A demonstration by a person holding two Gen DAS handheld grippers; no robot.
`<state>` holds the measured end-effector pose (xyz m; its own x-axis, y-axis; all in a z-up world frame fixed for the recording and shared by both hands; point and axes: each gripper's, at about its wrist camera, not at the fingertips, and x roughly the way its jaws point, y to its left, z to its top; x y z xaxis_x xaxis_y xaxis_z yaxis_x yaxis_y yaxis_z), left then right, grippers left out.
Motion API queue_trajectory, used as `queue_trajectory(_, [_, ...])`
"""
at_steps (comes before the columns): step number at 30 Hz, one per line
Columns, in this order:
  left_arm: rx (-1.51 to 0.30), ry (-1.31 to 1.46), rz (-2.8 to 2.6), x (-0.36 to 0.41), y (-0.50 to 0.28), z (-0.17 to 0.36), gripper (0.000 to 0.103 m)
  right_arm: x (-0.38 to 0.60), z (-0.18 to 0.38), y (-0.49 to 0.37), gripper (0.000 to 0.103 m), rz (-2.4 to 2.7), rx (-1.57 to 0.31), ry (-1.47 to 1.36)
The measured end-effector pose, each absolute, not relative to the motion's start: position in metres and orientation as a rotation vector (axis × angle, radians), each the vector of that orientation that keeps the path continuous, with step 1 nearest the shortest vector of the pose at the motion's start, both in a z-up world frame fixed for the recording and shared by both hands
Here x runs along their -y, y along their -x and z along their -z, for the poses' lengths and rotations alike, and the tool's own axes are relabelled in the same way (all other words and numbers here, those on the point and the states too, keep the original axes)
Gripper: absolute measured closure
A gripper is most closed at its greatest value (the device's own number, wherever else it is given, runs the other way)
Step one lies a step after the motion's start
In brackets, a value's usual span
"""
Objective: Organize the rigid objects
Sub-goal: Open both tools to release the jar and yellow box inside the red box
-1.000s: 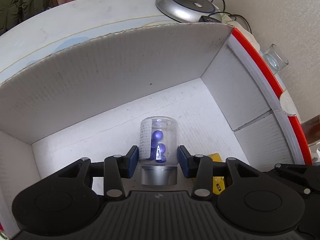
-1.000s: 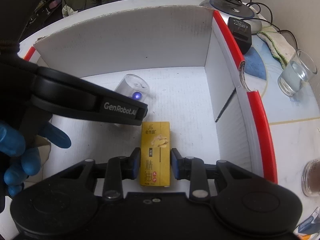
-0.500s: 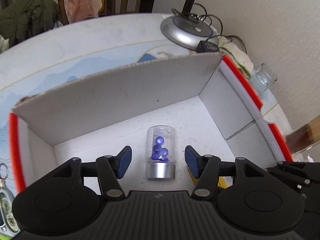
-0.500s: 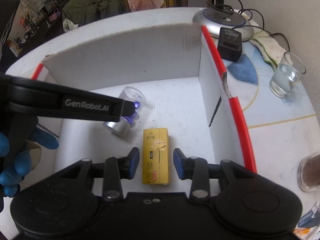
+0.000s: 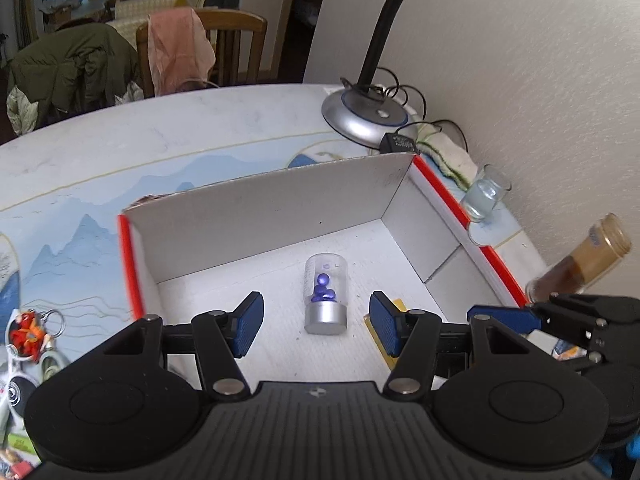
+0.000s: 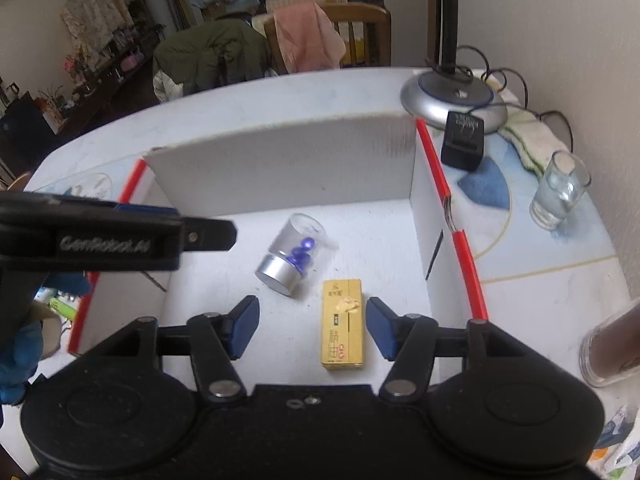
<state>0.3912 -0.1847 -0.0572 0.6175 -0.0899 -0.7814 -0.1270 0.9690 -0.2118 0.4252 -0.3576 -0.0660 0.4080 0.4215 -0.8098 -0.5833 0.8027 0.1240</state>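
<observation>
A clear jar with blue beads and a silver cap point(image 5: 325, 300) lies on the floor of a white cardboard box with red edges point(image 5: 280, 200). It also shows in the right wrist view point(image 6: 292, 258). A small gold box point(image 6: 342, 324) lies beside it in the cardboard box point(image 6: 288, 160); only its corner point(image 5: 394, 306) shows in the left wrist view. My left gripper point(image 5: 316, 326) is open and empty, above and behind the jar. My right gripper point(image 6: 312, 330) is open and empty, above the gold box.
A silver lamp base point(image 5: 364, 116) with cables and a black adapter point(image 6: 464, 140) stands behind the box. A glass of water point(image 6: 560, 192) and a brown jar point(image 5: 580, 260) stand to the right. A keychain and small items point(image 5: 28, 336) lie left of the box.
Both grippers opened, let go of the jar and the gold box, and pulled up and back out of the cardboard box. Both objects stay on the box floor.
</observation>
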Motion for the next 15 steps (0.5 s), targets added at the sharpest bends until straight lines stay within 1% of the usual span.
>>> queue_trajectory(6, [-0.855,0.253,-0.047,0.180,-0.359,0.041,0.045,0.360,0.053,-0.407,0.039,-0.670,-0.917,0.160])
queue_trajectory(7, [-0.846,0.255,-0.049,0.179,-0.353,0.039,0.044,0.360,0.051,-0.404,0.038,-0.674,-0.912,0.153])
queue_trajectory(8, [-0.839,0.260,-0.053,0.177,-0.348,0.036,0.042,0.361,0.049,-0.401,0.031,-0.676,-0.902,0.148])
queue_trajectory(9, [-0.828,0.263,-0.060,0.175,-0.342,0.034,0.038,0.361,0.047,-0.397,0.027,-0.679,-0.891,0.144])
queue_trajectory(13, [-0.794,0.263,-0.078,0.170,-0.319,0.025,0.037,0.361,0.039,-0.384,0.026,-0.688,-0.857,0.134])
queue_trajectory(15, [-0.778,0.267,-0.083,0.167,-0.307,0.021,0.037,0.361,0.034,-0.378,0.022,-0.691,-0.839,0.126])
